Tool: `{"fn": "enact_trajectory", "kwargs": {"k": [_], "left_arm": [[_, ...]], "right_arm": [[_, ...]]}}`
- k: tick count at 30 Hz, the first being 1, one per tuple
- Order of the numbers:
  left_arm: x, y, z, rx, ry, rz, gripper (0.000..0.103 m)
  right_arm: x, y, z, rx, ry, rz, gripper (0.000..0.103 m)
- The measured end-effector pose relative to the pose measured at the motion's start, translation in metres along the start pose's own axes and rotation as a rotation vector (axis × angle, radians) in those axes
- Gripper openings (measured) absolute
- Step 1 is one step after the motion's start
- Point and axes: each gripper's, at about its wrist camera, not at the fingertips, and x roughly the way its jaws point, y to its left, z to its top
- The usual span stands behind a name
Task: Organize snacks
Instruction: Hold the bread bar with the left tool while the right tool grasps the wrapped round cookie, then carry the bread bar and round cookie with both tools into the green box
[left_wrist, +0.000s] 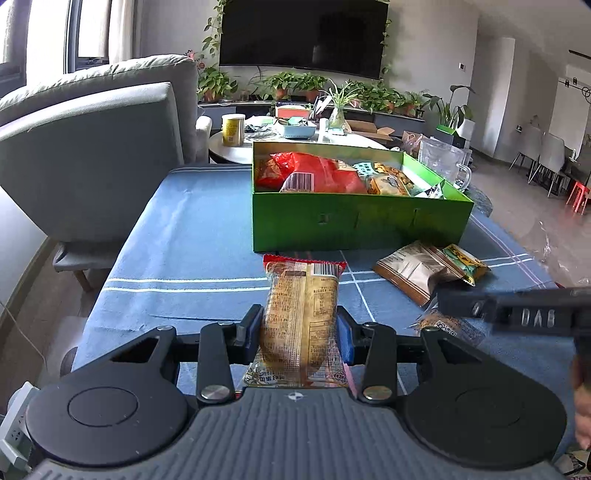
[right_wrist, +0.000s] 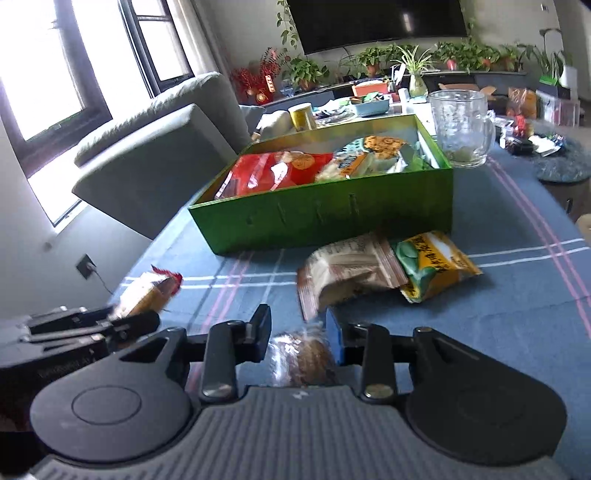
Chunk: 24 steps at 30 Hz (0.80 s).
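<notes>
Snacks pinched in both tools — left tool (left_wrist: 300, 328) grips bread packet (left_wrist: 301, 314), right tool (right_wrist: 298, 334) a cookie pack (right_wrist: 301, 356).

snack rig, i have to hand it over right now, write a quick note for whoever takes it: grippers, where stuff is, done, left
Left gripper: shut on a long pastry packet, lifted in front of the green box.
Right gripper: a small brown snack packet sits between its fingers; the blur hides whether the pads press it.
Done: the box already holds a red bag and several other packets.
Left: put both packets in, then the brown pouch and the yellow-green packet lying on the blue tablecloth before the box.
</notes>
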Motion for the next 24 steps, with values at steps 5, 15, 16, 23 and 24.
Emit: {"fn": "enact_trajectory", "kwargs": {"k": [5,15,16,23,24], "left_arm": [[0.002,-0.002,0.0,0.006,0.01,0.002,0.038],[0.001,-0.001,0.001,-0.004,0.001,-0.007,0.038],[0.001,-0.001,0.001,-0.005,-0.002,-0.01,0.038],[-0.001,-0.006,0.003,0.003,-0.007,-0.023,0.038],[-0.001,-0.007,0.003,0.005,-0.007,-0.023,0.038]], "right_arm": [[0.009,0.005,-0.014,-0.066,0.045,0.008,0.079],[0.012,0.004,-0.02,-0.118,0.063,-0.045,0.077],[0.009,0.003,-0.018,-0.102,0.057,-0.034,0.077],[-0.015,0.004,-0.002,-0.045,-0.009,0.059,0.077],[-0.017,0.004,0.0,-0.044,-0.018,0.061,0.077]]}}
